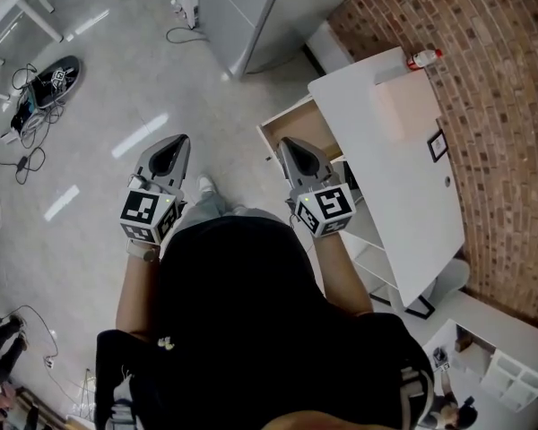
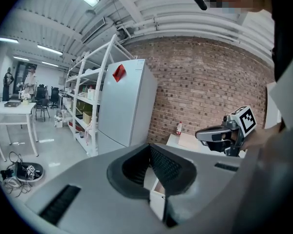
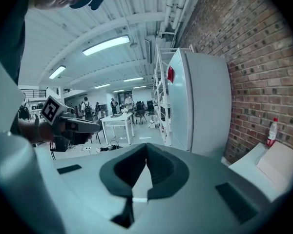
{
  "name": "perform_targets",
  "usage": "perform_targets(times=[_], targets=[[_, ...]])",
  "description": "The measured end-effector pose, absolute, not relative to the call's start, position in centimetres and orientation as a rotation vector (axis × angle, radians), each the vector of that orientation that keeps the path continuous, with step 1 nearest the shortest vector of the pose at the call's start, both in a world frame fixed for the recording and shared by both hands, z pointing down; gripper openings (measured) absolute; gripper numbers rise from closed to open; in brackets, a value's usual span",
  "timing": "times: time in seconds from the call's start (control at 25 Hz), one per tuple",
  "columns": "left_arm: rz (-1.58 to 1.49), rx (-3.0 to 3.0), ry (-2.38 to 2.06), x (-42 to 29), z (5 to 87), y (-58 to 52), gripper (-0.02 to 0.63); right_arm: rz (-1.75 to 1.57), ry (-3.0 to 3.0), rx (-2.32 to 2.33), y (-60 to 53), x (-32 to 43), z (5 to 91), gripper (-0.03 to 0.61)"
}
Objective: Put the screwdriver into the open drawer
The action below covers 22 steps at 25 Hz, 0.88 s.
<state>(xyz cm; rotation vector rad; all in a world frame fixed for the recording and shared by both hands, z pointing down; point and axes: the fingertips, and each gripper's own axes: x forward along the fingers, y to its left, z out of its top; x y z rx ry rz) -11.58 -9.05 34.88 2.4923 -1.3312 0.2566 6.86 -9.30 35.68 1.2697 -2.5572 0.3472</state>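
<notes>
Person standing on a grey floor (image 1: 117, 106) beside a white bench (image 1: 403, 177) set against a brick wall (image 1: 511, 106), a tool held in each hand at waist height. Left tool (image 1: 174, 141): jaws clenched together, nothing between them, as its own view confirms (image 2: 149, 147); it is held over bare floor, well apart from the bench. Right tool (image 1: 288, 142): jaws likewise pressed tip to tip and empty (image 3: 146, 147), its tip just beside the open drawer (image 1: 298, 125). The drawer stands pulled out from the bench's side toward the person, its wood-coloured inside showing. The screwdriver cannot be made out in any view. A clear bottle with a red cap (image 1: 423, 58) lies at the far end of the benchtop, next to the wall. A tall white fridge (image 2: 127, 101) stands beyond the bench, with white shelving (image 2: 83, 96) beside it. Loose cables (image 1: 31, 106) lie on the floor to the left.
</notes>
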Motion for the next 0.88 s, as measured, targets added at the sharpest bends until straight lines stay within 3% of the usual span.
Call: perform_targets(times=[0.88], targets=[[0.075,2.532,-1.415,-11.7,28.8,-7.6,0.005,0.210,-2.630,1.202,-8.1,5.9,32.0,0.011]])
